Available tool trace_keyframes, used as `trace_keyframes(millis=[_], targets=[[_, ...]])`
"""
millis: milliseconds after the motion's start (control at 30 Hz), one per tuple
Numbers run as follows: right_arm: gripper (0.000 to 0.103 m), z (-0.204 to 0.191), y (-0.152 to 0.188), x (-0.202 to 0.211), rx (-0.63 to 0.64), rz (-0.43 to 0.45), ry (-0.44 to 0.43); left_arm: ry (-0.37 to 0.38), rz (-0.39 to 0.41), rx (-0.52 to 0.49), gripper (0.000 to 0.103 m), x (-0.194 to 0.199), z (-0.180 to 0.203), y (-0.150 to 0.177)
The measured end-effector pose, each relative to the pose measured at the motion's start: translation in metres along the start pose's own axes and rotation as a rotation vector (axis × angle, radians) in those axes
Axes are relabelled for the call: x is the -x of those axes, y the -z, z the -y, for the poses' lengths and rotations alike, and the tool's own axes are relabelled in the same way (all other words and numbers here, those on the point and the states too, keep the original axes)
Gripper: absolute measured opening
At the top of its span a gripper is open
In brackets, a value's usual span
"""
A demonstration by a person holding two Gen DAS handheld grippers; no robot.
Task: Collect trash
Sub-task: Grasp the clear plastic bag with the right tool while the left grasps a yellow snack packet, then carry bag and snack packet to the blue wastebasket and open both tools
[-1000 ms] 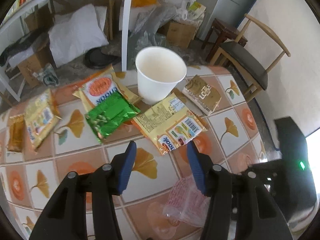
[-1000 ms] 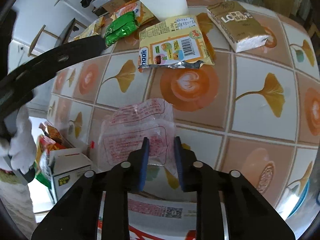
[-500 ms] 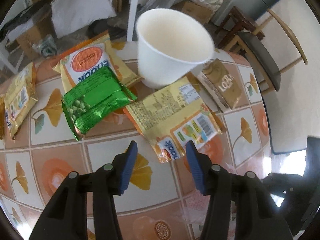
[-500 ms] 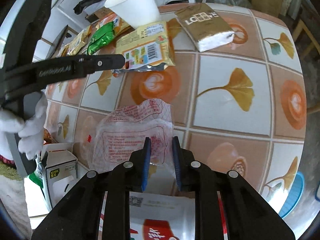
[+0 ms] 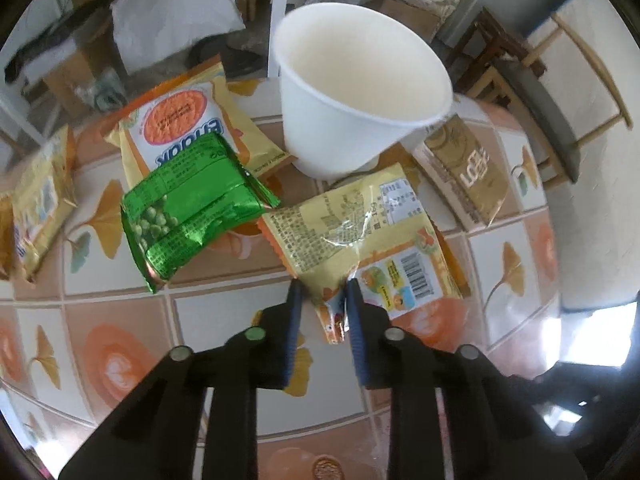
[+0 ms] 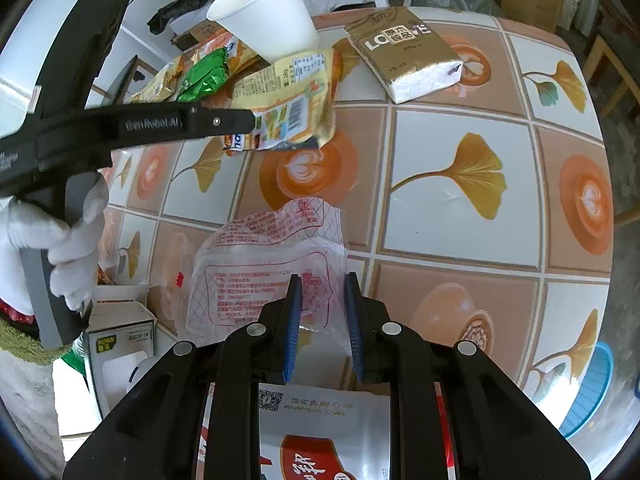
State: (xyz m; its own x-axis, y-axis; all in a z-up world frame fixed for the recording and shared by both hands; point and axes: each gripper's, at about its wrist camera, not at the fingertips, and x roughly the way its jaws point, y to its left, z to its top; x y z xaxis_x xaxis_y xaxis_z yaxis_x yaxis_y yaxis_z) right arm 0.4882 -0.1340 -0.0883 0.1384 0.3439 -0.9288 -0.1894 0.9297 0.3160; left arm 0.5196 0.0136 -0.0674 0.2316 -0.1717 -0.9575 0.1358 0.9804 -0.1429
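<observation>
Two claws | left gripper (image 5: 322, 294) just closed, pinching yellow snack packet (image 5: 360, 236) | right gripper (image 6: 320, 292) pinching clear wrapper (image 6: 272, 264)

Two black plastic hand-held grippers with blue finger pads

Each hand-held gripper, left (image 5: 321, 292) and right (image 6: 319, 286), has angular black arms, ribbed blue pads (image 6: 293, 320) and round silver rivets at the joints. Seen from the right wrist, the left one bears pale "GenRobot.AI" lettering and a grey handle, gripped by a hand in a white knitted glove (image 6: 52, 236).
</observation>
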Motion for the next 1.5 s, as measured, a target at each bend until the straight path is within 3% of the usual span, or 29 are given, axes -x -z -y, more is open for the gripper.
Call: trace_keyframes(millis=[100,400,667,900,1033,1233,1400,1500], targets=[[0.02,0.001,0.001,0.001,-0.003,0.003,0.0,-0.055,0.007,-0.057,0.016,0.0,0.009,0.003],[0.016,0.004,0.007,0.008,-0.025,0.029,0.003,-0.09,0.059,-0.144,0.008,0.016,0.026,0.012],[0.013,0.011,0.014,0.041,-0.061,0.112,-0.007,-0.052,0.161,-0.131,0.007,0.063,0.028,0.026],[0.011,0.02,0.033,0.1,-0.091,0.236,-0.026,0.038,0.274,-0.081,0.007,0.116,0.023,0.055],[0.011,0.023,0.061,0.139,-0.094,0.314,-0.034,0.114,0.379,-0.066,0.007,0.162,0.028,0.091],[0.011,0.02,0.129,0.176,-0.09,0.41,-0.025,0.169,0.526,-0.146,0.007,0.221,0.055,0.168],[0.011,0.026,0.193,0.169,-0.146,0.417,-0.033,0.182,0.615,-0.195,0.007,0.243,0.085,0.241],[0.011,0.035,0.228,0.15,-0.206,0.393,-0.071,0.259,0.599,-0.178,0.007,0.234,0.102,0.284]])
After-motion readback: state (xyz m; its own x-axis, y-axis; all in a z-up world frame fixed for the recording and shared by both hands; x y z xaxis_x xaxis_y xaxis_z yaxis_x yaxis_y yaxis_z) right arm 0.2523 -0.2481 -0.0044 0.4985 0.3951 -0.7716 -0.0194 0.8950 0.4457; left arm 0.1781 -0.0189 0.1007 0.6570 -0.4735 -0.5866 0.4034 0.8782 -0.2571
